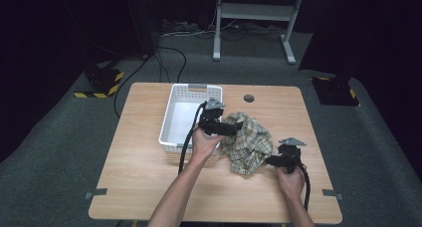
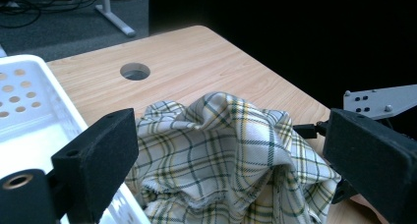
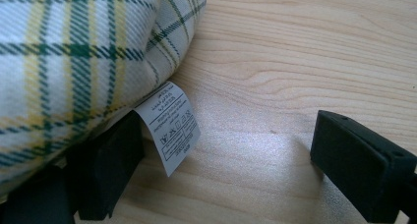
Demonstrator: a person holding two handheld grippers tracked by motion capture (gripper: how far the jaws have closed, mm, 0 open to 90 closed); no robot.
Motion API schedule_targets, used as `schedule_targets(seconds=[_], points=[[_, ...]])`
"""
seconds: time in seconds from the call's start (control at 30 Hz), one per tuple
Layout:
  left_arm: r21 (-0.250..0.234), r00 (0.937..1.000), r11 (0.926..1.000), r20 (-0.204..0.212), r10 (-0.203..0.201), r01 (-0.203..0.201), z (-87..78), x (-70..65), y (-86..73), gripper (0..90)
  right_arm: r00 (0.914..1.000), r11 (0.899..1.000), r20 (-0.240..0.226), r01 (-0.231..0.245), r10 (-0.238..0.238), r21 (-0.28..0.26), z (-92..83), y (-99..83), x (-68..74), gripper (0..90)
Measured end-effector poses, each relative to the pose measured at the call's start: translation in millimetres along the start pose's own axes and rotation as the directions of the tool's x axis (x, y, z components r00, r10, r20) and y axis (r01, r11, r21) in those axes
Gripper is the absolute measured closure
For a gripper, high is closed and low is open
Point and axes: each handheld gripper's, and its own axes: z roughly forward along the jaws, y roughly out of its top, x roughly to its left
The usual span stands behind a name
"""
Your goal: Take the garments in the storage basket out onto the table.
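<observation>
A crumpled plaid cloth in white, green and yellow lies on the wooden table, just right of a white perforated basket. My left gripper hovers at the cloth's upper left edge. In the left gripper view the left gripper is open, its jaws standing wide on either side of the cloth without pressing it. My right gripper is low at the cloth's right edge. The right gripper is open, with the cloth draped over its left jaw and a white care label hanging between the jaws.
The basket is close on the left of the left gripper. A round cable hole sits in the table behind the cloth. Bare wood stretches along the front and left. Cables and a desk frame stand on the floor beyond.
</observation>
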Motion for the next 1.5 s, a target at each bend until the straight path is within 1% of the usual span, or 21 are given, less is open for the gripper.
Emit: schedule_targets(seconds=[0.07,0.2,0.3,0.5,0.63,0.9,0.97,1.1,1.5], points=[[-0.007,1.0000,1.0000,-0.004,-0.005,0.005,-3.3,1.5,-0.6,6.5,1.0000,1.000,0.000,0.000,0.000,0.000,0.0,0.0,0.0,11.7],[-0.011,0.9998,0.9999,-0.020,-0.003,0.002,-10.2,5.1,-1.0,6.2,1.0000,1.000,0.000,0.000,0.000,0.000,0.0,0.0,0.0,11.7],[-0.022,0.9995,0.9997,-0.030,-0.012,0.011,-16.1,8.7,-0.8,6.1,1.0000,1.000,0.000,0.000,0.000,0.000,0.0,0.0,0.0,11.7],[-0.027,0.9988,0.9996,-0.048,-0.008,0.007,-26.2,12.4,-1.7,6.0,1.0000,1.000,0.000,0.000,0.000,0.000,0.0,0.0,0.0,11.7],[-0.036,0.9981,0.9993,-0.061,-0.014,0.011,-33.4,15.5,-2.7,5.9,1.0000,1.000,0.000,0.000,0.000,0.000,0.0,0.0,0.0,11.7],[-0.038,0.9964,0.9992,-0.083,-0.015,0.012,-44.0,20.7,-3.9,5.9,1.0000,1.000,0.000,0.000,0.000,0.000,0.0,0.0,0.0,11.7],[-0.039,0.9957,0.9991,-0.092,-0.016,0.013,-48.8,22.3,-4.8,5.9,1.0000,1.000,0.000,0.000,0.000,0.000,0.0,0.0,0.0,11.7],[-0.040,0.9943,0.9990,-0.104,-0.025,0.021,-54.5,25.7,-6.9,5.9,1.0000,1.000,0.000,0.000,0.000,0.000,0.0,0.0,0.0,11.7],[-0.071,0.9892,0.9964,-0.136,-0.055,0.046,-74.1,35.1,-11.9,6.1,1.0000,1.000,0.000,0.000,0.000,0.000,0.0,0.0,-0.1,11.7]])
